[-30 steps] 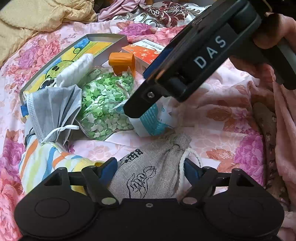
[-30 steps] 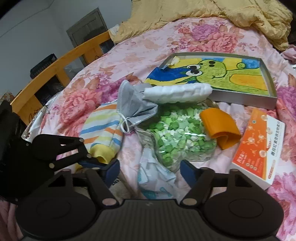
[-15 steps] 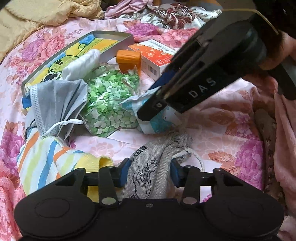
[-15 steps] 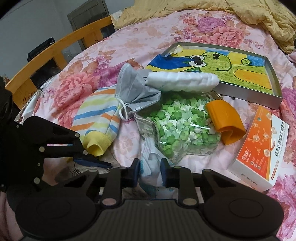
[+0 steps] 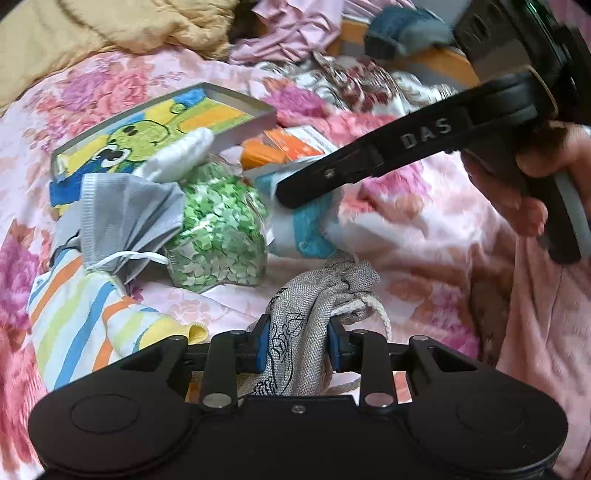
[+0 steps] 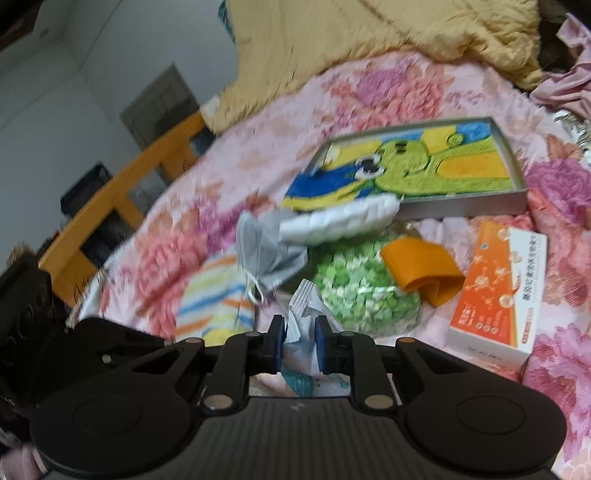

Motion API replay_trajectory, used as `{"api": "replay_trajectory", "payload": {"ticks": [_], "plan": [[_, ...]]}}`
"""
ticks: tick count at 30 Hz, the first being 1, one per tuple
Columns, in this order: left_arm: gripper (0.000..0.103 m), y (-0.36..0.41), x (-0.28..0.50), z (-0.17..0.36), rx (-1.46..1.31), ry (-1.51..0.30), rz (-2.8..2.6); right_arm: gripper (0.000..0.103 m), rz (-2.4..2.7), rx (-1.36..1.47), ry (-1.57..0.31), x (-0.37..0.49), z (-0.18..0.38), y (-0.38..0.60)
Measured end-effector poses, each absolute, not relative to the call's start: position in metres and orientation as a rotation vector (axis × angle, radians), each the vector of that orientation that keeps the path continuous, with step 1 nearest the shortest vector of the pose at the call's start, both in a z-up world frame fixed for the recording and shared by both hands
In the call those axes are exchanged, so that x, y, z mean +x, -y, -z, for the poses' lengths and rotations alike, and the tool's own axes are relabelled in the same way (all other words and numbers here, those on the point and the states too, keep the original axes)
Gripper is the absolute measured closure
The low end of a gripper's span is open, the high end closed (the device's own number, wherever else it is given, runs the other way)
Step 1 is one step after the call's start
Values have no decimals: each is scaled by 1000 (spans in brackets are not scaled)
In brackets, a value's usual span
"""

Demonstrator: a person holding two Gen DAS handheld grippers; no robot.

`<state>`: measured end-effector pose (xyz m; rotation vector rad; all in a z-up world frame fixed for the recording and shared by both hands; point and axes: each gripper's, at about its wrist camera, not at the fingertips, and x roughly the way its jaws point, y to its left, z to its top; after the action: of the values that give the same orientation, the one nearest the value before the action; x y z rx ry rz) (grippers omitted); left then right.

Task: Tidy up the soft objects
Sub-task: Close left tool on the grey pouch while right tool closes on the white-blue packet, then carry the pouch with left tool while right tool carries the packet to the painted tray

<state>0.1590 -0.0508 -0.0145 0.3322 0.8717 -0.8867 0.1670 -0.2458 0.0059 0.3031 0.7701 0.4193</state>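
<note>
My left gripper [image 5: 297, 341] is shut on a grey drawstring pouch [image 5: 317, 295] with black print and holds it just above the floral bedspread. My right gripper [image 6: 300, 345] is shut on a white and teal plastic packet [image 6: 304, 321], lifted off the bed; the packet also shows in the left wrist view [image 5: 306, 225] under the right gripper's body. On the bed lie a grey face mask [image 5: 125, 218], a striped sock [image 5: 81, 317], a bag of green paper stars [image 5: 221, 229] and a white rolled cloth [image 6: 340, 223].
A framed green cartoon picture [image 6: 413, 166] lies behind the pile. An orange and white box [image 6: 498, 291] and an orange cap [image 6: 421, 271] lie to the right. A yellow blanket [image 6: 369, 33] is at the back, a wooden bed rail [image 6: 122, 206] at left.
Both grippers went from open to shut, the left on the grey pouch and the right on the packet. Both then lifted their objects off the bedspread.
</note>
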Motion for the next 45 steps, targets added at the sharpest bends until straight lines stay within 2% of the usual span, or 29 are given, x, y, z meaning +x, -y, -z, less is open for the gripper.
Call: {"api": "replay_trajectory", "payload": {"ticks": [9,16,26,35,45], "plan": [[71,38,158,-21,115,-821,818,84,-350,382,-574,150,-45,261],[71,29,164,-53,-10,-746,714,84,-299,355,-503,155,-76,263],[70,11,239,-74,-264,-679,590,84,-239,345,-451,217,-78,261],[70,-3,344,-56,-468,-640,454,84,-193,375,-436,300,-50,262],[70,-21,437,-2,-604,-646,403,84,-159,335,-516,374,-12,237]]}}
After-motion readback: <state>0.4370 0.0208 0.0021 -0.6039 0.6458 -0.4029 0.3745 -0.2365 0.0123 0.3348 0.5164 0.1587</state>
